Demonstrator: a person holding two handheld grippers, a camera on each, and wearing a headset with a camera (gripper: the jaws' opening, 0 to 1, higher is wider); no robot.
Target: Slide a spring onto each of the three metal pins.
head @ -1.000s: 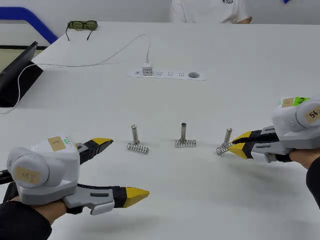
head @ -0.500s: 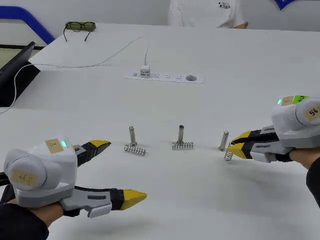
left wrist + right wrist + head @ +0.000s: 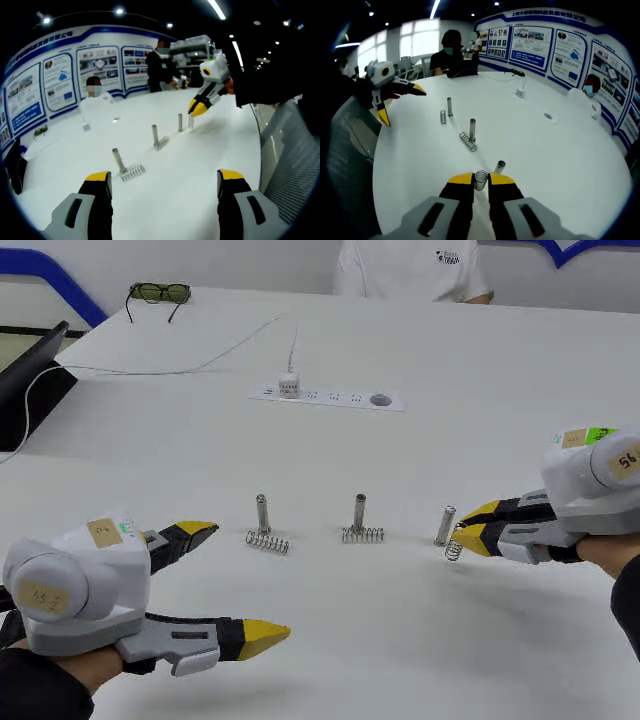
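Spring [image 3: 453, 551] — small silver wire coil, upright, pinched between the yellow tips of the right gripper [image 3: 470, 534], just beside the right pin [image 3: 445, 525]. Left gripper [image 3: 240, 580] — jaws spread wide, near left.

white table [image 3: 400, 640], broad and round-edged. white power strip [image 3: 330, 398] flat on the far half, white plug [image 3: 288, 387] seated at its left end, thin white cable [image 3: 190, 368] trailing leftward. dark-lensed glasses [image 3: 160, 291] near the far left edge. black screen [image 3: 30, 380] at left. person in white shirt [image 3: 410, 268] across the table. blue-and-white wall posters [image 3: 65, 75]. grey mesh chair back [image 3: 295, 165].
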